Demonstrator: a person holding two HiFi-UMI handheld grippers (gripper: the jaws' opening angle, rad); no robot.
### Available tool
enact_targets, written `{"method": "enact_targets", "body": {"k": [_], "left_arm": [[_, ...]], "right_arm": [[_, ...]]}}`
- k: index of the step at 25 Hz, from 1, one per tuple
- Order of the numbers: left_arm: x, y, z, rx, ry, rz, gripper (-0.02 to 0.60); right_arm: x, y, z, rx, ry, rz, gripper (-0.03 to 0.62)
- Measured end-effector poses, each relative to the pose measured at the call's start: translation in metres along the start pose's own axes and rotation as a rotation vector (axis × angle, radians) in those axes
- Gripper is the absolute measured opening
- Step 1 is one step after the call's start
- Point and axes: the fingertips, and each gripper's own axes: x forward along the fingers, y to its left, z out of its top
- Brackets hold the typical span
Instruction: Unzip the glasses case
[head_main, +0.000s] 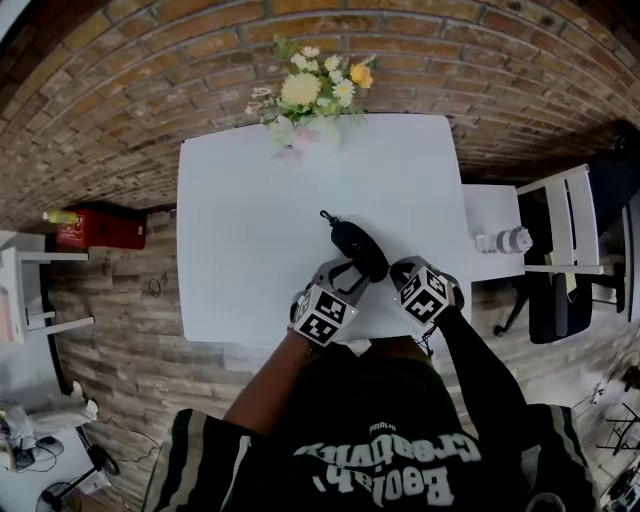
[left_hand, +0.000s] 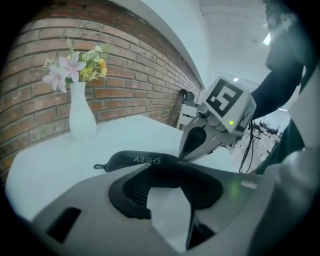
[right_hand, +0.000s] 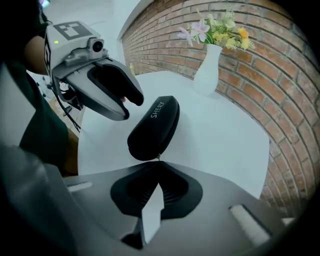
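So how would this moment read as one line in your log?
left gripper: open, tips at glasses case | right gripper: shut on zipper pull | glasses case: looks zipped, lying on white table

The right gripper (right_hand: 158, 162), grey with black ribbed pads, has its jaws closed, their tips pinching a small metal zip pull (right_hand: 159, 157) at the near end of a black, oval hard-shell glasses case (right_hand: 154, 127) with white lettering. The case lies flat on a white table (right_hand: 220, 135). The left gripper (right_hand: 127, 106) hangs just beside the case's left flank, jaws apart. At the table's far edge a white ceramic vase (right_hand: 206, 75) of pink and yellow flowers (right_hand: 215, 30) stands against a red brick wall (right_hand: 280, 100).
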Motion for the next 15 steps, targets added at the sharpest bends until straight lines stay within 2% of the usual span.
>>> {"method": "enact_targets", "body": {"k": [6, 11, 15], "left_arm": [[-0.007, 0.006, -0.022, -0.014, 0.042, 0.022, 0.164], [-0.019, 0.017, -0.018, -0.033, 0.000, 0.064, 0.164], [-0.027, 0.023, -0.020, -0.044, 0.015, 0.090, 0.161]], "right_arm": [[0.004, 0.056, 0.012, -0.001, -0.028, 0.075, 0.014], [0.015, 0.088, 0.030, 0.021, -0.087, 0.146, 0.014], [0.017, 0.104, 0.053, 0.022, -0.157, 0.165, 0.014]]}}
